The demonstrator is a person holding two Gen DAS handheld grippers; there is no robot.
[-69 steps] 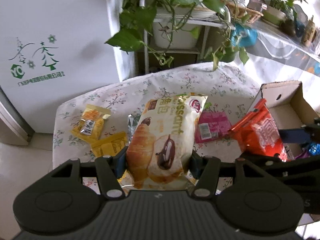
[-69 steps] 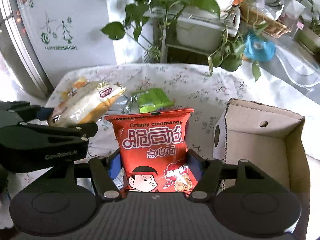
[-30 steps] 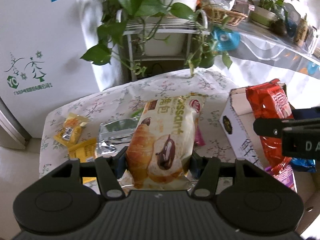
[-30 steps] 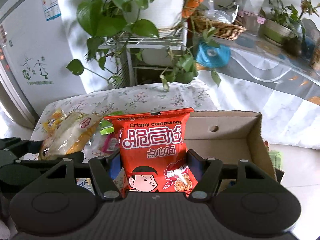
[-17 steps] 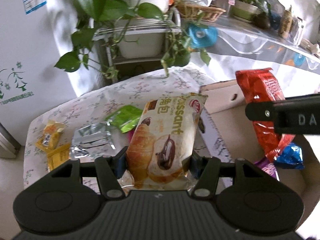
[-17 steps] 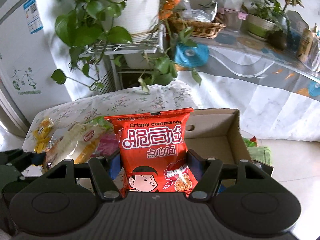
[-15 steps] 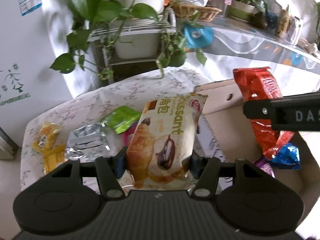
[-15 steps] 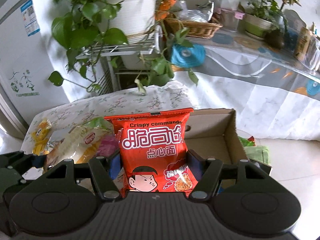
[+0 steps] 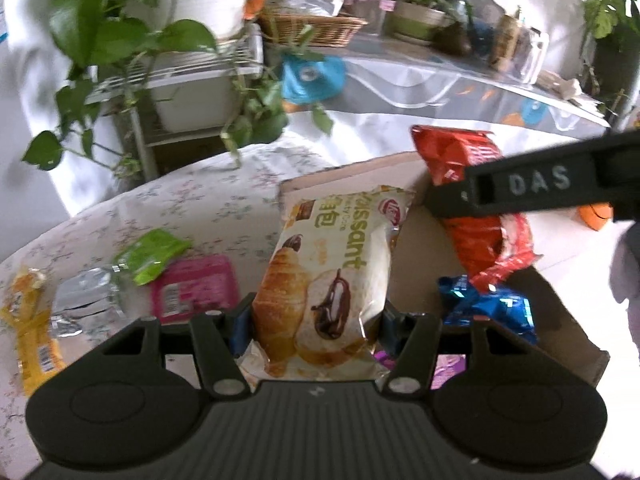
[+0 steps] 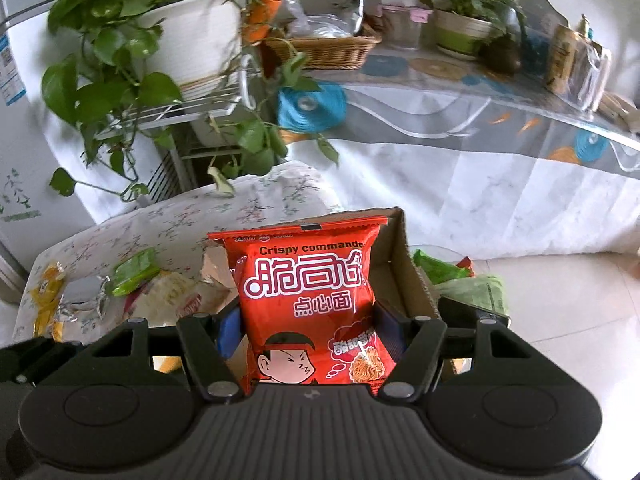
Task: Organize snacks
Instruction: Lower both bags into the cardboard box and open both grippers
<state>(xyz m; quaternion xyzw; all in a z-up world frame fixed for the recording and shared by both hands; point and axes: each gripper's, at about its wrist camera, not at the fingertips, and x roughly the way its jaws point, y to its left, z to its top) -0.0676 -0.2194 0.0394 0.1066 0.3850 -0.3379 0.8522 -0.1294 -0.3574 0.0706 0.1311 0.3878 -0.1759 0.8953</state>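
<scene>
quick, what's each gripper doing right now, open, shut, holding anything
Left gripper: shut on the croissant packet.
Right gripper: shut on the red noodle snack bag.

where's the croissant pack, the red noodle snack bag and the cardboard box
croissant pack (image 9: pixel 332 264), left wrist view, middle of its printed front
red noodle snack bag (image 10: pixel 308 300), right wrist view, centre of the front, on the white lettering
cardboard box (image 9: pixel 560 320), left wrist view, bare right side wall

I see the croissant pack (image 9: pixel 324 280) held over the cardboard box (image 9: pixel 560 320), noodle pack (image 10: pixel 308 300) to its right above the box. A foil-wrapped snack (image 9: pixel 488 308) lies inside. Loose packets (image 9: pixel 192 284) lie left, on the table (image 9: pixel 180 208).
</scene>
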